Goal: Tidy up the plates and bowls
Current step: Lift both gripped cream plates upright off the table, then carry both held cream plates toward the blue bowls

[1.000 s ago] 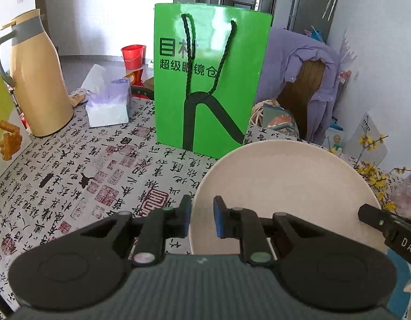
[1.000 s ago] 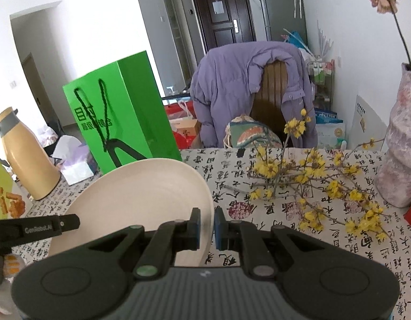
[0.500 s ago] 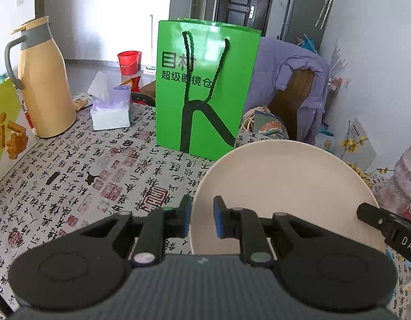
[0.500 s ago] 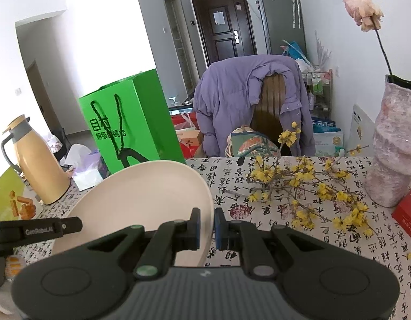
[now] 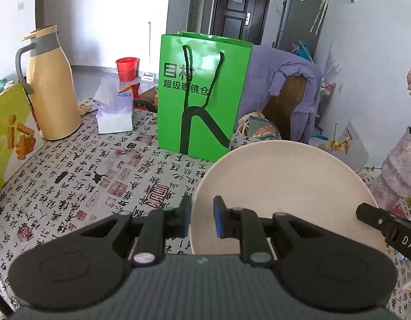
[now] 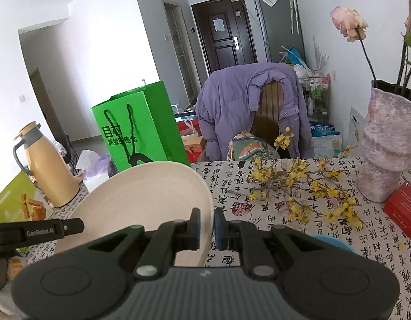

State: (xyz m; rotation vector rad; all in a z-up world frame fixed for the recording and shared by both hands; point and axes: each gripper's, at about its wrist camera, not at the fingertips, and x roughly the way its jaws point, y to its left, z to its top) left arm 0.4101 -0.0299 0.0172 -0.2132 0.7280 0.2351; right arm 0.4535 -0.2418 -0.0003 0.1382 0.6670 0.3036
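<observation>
plate (image 5: 283,184) lifted higher, w/ both grippers

You have a plate (image 5: 283,184) with a matt cream face, smooth, ceramic or plastic, you cannot tell which; your left gripper (image 5: 201,220) and right gripper (image 6: 206,225) are matt black plastic with blue pads; the tablecloth (image 5: 80,181) looks like smooth printed cloth; the green bag (image 5: 202,93) is glossy paper with twisted cord handles; the flask (image 5: 52,85) has a satin tan shell and grey plastic handle; the jacket (image 6: 232,106) is soft puffy cloth; the vase (image 6: 389,149) looks rough and mottled.
</observation>
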